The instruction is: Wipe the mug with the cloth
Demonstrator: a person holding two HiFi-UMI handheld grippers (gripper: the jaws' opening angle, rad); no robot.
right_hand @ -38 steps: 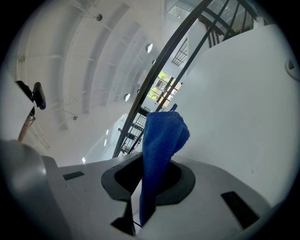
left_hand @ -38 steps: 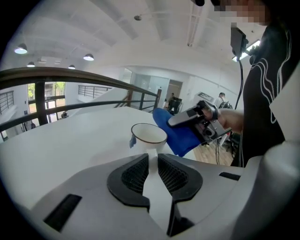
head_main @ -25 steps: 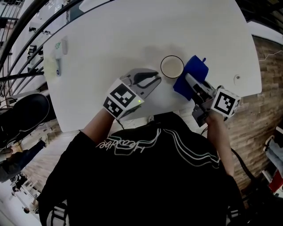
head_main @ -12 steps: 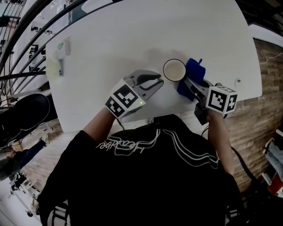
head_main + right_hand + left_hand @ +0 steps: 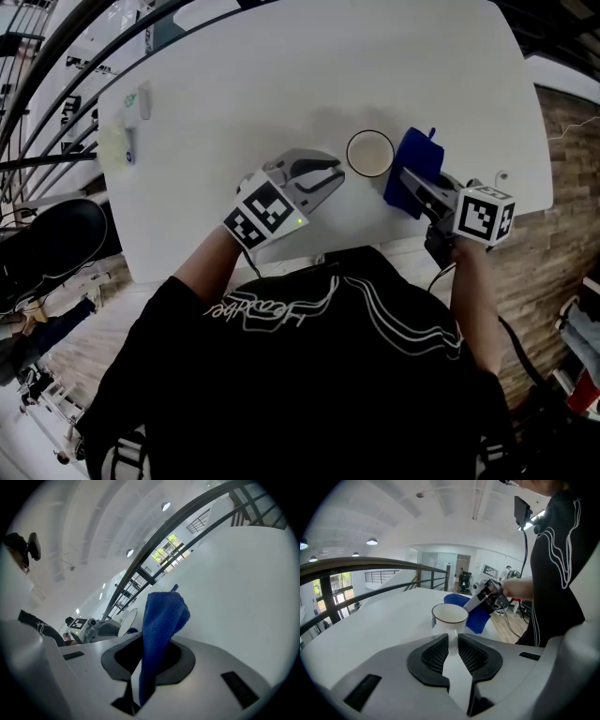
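Left gripper (image 5: 451, 639) fingers partly closed, pinching the handle of the white mug (image 5: 370, 153). Mug upright on the white worktop (image 5: 281, 84), inside bare white. Right gripper (image 5: 152, 644) fingers clamped on the blue cloth (image 5: 161, 616), which hangs just beside the mug's right side; contact unclear.

The far half of the desk (image 5: 281, 66) was bare, so a gripper could pass freely there, beyond the mug (image 5: 369, 154). The mug's left side was blocked by the left gripper (image 5: 337, 171), whose fingers were closed on the handle. Its right side was blocked by the blue cloth (image 5: 419, 164), pinched in the right gripper (image 5: 405, 178) just beside the rim. Some small items (image 5: 128, 117) lay at the desk's far left corner, next to a dark railing (image 5: 56, 89).
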